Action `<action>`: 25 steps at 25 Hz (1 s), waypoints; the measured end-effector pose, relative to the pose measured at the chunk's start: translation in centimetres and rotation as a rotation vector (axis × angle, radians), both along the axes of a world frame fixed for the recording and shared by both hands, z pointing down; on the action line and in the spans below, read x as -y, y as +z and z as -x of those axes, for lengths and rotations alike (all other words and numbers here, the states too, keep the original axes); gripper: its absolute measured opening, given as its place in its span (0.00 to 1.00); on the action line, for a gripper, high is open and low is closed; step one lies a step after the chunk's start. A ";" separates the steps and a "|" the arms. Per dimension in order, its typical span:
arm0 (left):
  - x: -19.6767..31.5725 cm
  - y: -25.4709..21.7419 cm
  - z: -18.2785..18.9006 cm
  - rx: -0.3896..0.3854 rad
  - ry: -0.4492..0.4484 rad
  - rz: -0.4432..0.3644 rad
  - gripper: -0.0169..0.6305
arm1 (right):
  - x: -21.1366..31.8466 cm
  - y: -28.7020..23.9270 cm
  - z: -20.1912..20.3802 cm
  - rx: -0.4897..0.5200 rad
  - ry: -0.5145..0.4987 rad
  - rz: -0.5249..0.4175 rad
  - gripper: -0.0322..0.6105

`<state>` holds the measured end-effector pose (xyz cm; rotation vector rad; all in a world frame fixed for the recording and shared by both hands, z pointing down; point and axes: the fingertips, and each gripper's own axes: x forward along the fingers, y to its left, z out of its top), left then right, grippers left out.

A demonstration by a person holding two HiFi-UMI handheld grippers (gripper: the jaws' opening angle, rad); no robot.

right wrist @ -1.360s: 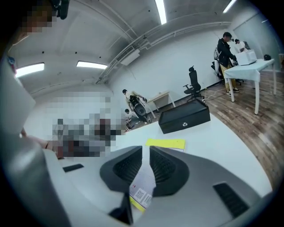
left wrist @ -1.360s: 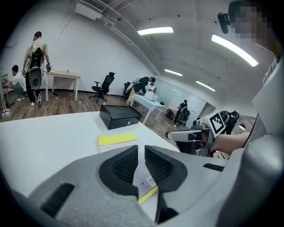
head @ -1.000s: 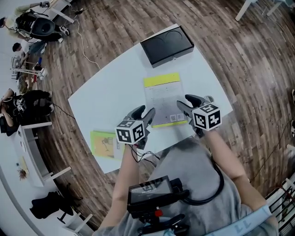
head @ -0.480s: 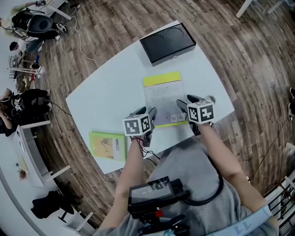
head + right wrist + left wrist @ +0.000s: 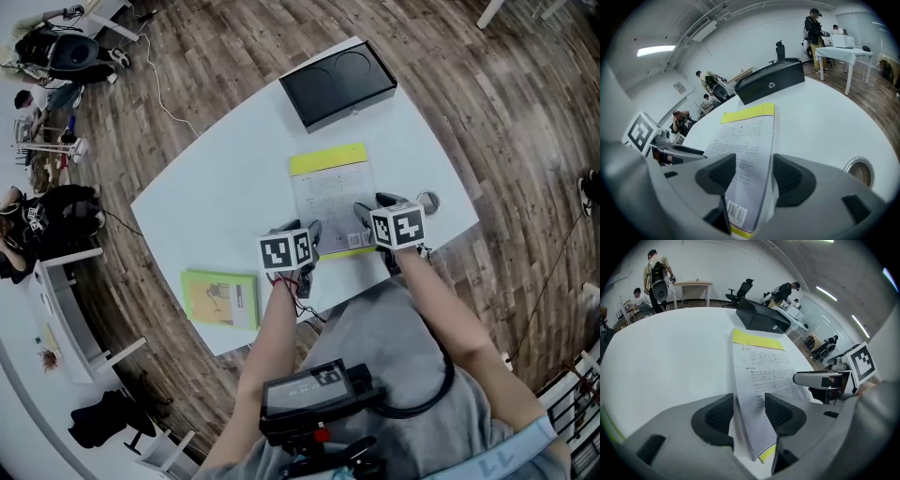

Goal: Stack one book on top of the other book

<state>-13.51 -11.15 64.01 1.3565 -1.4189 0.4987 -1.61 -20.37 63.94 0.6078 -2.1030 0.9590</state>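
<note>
Your left gripper [image 5: 749, 414] holds its fingers [image 5: 716, 417] apart, straddling the left edge of the white book with the yellow band [image 5: 330, 187] without pinching it. Your right gripper [image 5: 753, 177] has just been spreading its fingers [image 5: 790, 180]; they stand apart astride the book's right edge. That book lies mid-tabletop [image 5: 216, 187], towards the near edge. The green book [image 5: 221, 298] sits by the near-left corner, well apart. A black case [image 5: 339, 86] occupies the far corner.
</note>
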 end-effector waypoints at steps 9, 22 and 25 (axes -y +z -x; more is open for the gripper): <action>-0.1 0.5 -0.3 0.031 -0.008 0.010 0.33 | -0.6 0.6 0.7 -0.049 -0.051 -0.053 0.40; 0.1 0.6 -0.4 0.041 -0.033 0.016 0.33 | -0.3 0.7 0.5 -0.064 -0.054 -0.076 0.40; 0.0 0.5 -0.5 0.056 -0.046 0.005 0.33 | -0.3 0.8 0.3 -0.072 -0.061 -0.070 0.40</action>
